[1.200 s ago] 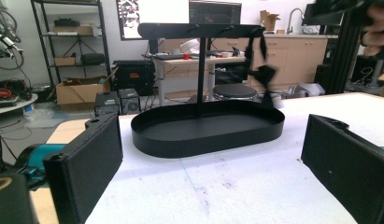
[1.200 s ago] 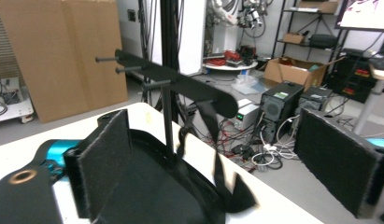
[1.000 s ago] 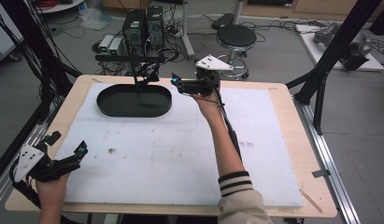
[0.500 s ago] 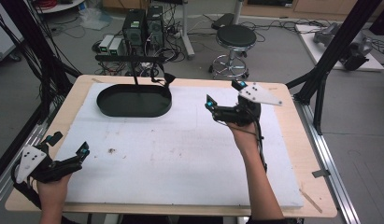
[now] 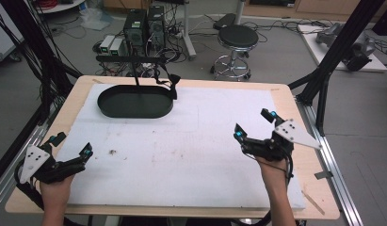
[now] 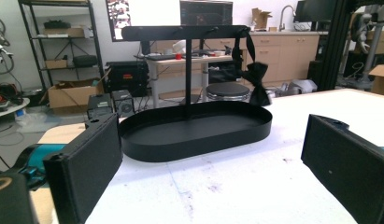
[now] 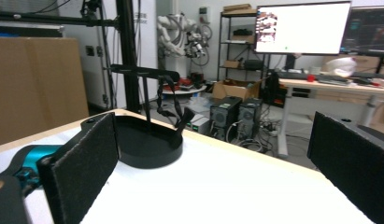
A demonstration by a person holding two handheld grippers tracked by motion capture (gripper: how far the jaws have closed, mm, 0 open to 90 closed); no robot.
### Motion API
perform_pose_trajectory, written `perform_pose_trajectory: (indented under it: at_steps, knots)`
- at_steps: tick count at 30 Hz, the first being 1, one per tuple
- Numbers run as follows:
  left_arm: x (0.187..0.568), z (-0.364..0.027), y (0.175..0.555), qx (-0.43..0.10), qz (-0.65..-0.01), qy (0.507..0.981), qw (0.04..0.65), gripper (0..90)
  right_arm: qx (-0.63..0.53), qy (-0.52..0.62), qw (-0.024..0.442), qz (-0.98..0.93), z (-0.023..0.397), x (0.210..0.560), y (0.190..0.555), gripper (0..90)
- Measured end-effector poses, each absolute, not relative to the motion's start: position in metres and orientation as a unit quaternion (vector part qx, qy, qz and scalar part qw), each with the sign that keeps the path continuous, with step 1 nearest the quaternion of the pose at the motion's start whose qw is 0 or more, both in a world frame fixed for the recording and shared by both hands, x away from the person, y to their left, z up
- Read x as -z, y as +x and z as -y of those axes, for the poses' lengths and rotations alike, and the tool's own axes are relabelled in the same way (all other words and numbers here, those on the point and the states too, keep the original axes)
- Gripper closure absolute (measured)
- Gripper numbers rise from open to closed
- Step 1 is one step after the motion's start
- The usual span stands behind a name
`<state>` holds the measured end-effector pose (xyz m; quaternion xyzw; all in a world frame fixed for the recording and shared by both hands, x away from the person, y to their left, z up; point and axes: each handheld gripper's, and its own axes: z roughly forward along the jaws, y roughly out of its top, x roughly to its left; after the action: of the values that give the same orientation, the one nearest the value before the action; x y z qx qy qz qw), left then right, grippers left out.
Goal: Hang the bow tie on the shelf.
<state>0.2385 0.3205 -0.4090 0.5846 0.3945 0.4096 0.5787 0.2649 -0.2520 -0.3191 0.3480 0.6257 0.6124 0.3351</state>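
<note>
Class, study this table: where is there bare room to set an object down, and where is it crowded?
The white mat lies bare between the left claw and the right claw, and from the black tray across to the mat's right edge. The far left corner is crowded: the tray, its T-shaped stand and a hanging bow tie.

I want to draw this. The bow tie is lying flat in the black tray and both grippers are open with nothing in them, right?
Not quite. The bow tie isn't lying in the tray; it hangs from the right end of the stand's bar, above the tray's edge, as the left gripper view shows. The rest is right: the left gripper and right gripper are both open and hold nothing.
</note>
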Motion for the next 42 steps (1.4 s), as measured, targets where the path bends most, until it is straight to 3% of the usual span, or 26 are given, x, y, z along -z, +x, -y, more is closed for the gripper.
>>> perform_pose_trajectory:
  at_steps: [5,12,22,42]
  knots:
    - [0.41,-0.318,0.24,-0.407,-0.394,0.588,0.577,5.8,-0.612,0.365,0.34,-0.614,0.27,0.333,0.244,1.6]
    - [0.411,-0.316,0.238,-0.408,-0.388,0.594,0.574,5.8,-0.596,0.368,0.383,-0.602,0.289,0.364,0.223,1.6]
    - [0.413,-0.311,0.233,-0.41,-0.384,0.595,0.575,5.8,-0.594,0.386,0.387,-0.59,0.309,0.41,0.223,1.6]
    - [0.41,-0.313,0.227,-0.411,-0.381,0.594,0.578,5.9,-0.603,0.395,0.388,-0.574,0.315,0.416,0.222,1.6]
